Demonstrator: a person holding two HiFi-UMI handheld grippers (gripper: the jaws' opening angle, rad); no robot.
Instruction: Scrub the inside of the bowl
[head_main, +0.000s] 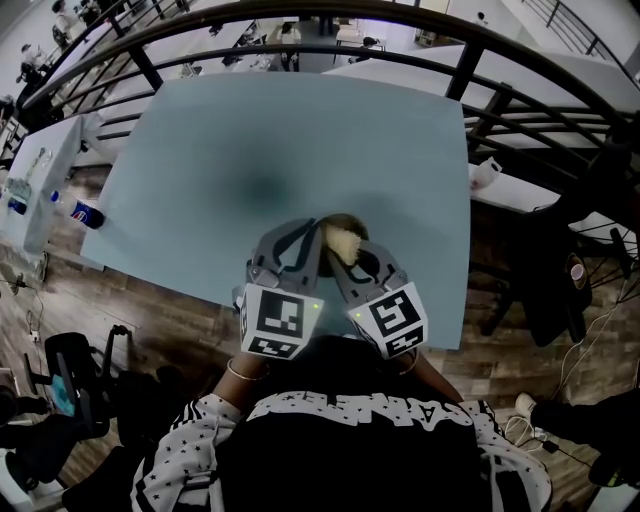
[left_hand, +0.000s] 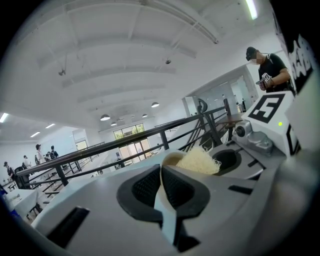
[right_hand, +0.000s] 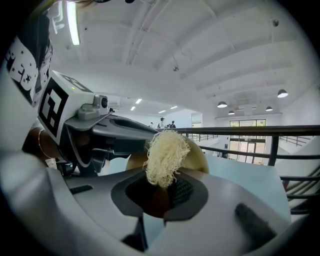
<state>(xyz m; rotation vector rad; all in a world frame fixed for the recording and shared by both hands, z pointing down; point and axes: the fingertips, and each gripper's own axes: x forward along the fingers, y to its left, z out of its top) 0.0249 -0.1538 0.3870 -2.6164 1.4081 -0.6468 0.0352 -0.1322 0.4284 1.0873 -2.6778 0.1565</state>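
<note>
In the head view both grippers meet over the near edge of the light blue table. My left gripper is shut on the rim of a small tan bowl, held up off the table. That thin pale rim runs between the left gripper's closed pads. My right gripper is shut on a cream fibrous scrubber. In the right gripper view the scrubber sticks up from the right gripper, against the bowl's inner face. The scrubber lies against the bowl.
A black metal railing curves behind the table and down its right side. A capped bottle lies on a lower table at the left. A black frame stands on the wooden floor at the near left. A person stands at a distance.
</note>
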